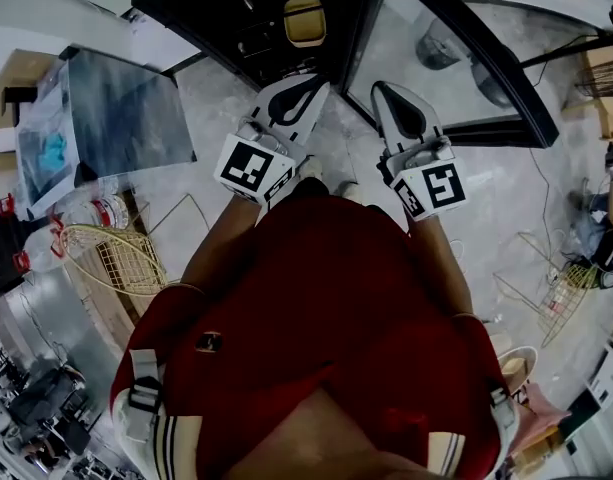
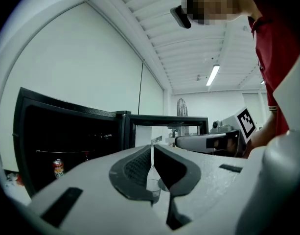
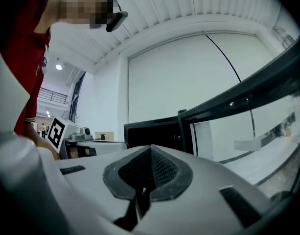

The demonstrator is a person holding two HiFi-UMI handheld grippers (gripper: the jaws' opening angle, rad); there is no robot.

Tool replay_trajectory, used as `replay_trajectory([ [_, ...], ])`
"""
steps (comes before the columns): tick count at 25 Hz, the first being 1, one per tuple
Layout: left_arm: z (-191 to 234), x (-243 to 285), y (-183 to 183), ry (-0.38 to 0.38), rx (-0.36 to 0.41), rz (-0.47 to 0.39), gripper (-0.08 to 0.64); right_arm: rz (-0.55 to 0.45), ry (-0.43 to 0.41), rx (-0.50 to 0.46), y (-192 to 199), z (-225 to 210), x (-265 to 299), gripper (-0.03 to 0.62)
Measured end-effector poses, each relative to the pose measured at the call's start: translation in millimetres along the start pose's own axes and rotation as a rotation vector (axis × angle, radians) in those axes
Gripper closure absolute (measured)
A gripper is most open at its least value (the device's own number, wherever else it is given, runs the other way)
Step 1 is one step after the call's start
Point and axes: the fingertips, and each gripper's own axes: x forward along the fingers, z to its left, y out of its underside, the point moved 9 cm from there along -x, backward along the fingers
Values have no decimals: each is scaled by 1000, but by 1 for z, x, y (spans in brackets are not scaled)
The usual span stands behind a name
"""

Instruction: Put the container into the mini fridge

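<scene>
Pale yellow, rounded-square container (image 1: 304, 20) inside the black mini fridge (image 1: 201, 8), at the far middle of the head view and apart from both grippers. Fridge cavity dark and open toward the person. Red drinks can (image 2: 57, 168) upright on a lower shelf, at the left of the left gripper view. Glass-paned fridge door (image 1: 483, 58) wide open to the right, with grey mottled floor (image 1: 466, 198) visible through the pane. Left gripper (image 1: 308, 86) just on the near side of the opening and pointed at it. Its dark ribbed fingers (image 2: 135, 168) set to a narrow slit, tips all but meeting, closed on nothing recognisable. Right gripper (image 1: 388, 93) alongside to the right, close to the door's inner edge, its fingers (image 3: 164, 170) pressed fully together. Black-and-white marker cubes (image 1: 254, 168) (image 1: 434, 190) at the near end of each gripper, both held out ahead of a red-shirted torso (image 1: 326, 298). Further left, a dark glossy tabletop (image 1: 126, 108) and a yellow wire basket (image 1: 116, 258), both well apart from the fridge.
</scene>
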Motion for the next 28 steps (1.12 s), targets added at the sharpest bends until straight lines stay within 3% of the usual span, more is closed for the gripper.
replay_trajectory([
  [14,-25,-20,-5,-21,-20,-20,554,-35,-96,-17,-9,26,-12,594],
  [28,-35,-24,-1,-43,-22,-13,554,-42,-109,-5,-6,25,-20,594],
])
